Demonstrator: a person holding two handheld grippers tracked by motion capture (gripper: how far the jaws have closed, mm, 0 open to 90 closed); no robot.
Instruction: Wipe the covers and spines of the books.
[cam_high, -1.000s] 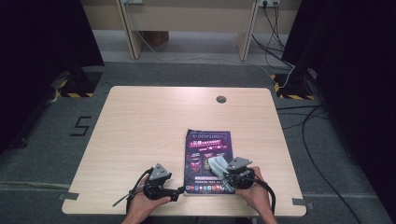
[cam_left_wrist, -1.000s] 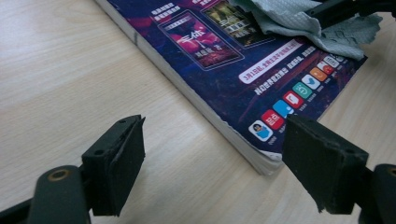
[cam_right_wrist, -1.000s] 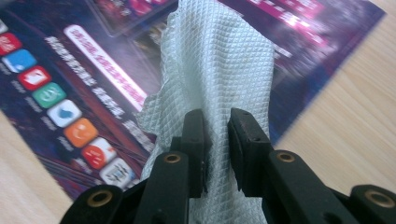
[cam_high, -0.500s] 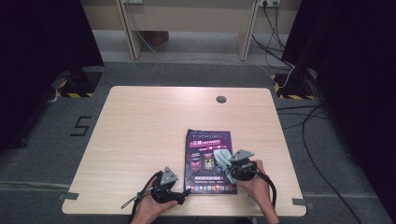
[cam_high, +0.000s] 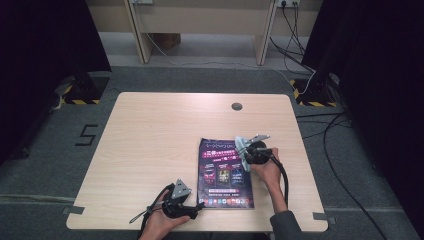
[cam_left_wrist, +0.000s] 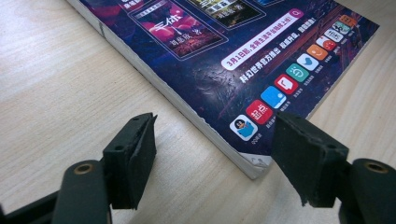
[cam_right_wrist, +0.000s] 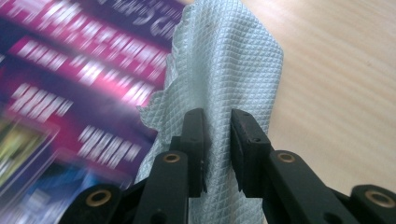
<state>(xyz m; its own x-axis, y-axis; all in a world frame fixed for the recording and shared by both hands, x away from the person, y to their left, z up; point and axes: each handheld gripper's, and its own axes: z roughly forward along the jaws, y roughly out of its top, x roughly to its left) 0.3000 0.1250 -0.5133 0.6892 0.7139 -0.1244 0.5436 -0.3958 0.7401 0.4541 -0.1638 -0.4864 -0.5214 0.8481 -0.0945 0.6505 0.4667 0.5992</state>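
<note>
While right claw pinches one cloth over one magazine, left claw, closing, brackets corner untouched.

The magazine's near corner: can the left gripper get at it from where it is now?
Probably yes. The left gripper is open, its jaws having just been closing, with the magazine corner lying between them, unpinched. Only bare table lies around it. The right gripper, holding the cloth, works farther up the cover.

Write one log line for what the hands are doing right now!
right gripper: shut on cloth, over magazine | left gripper: jaws closing, open around magazine corner | table
</note>
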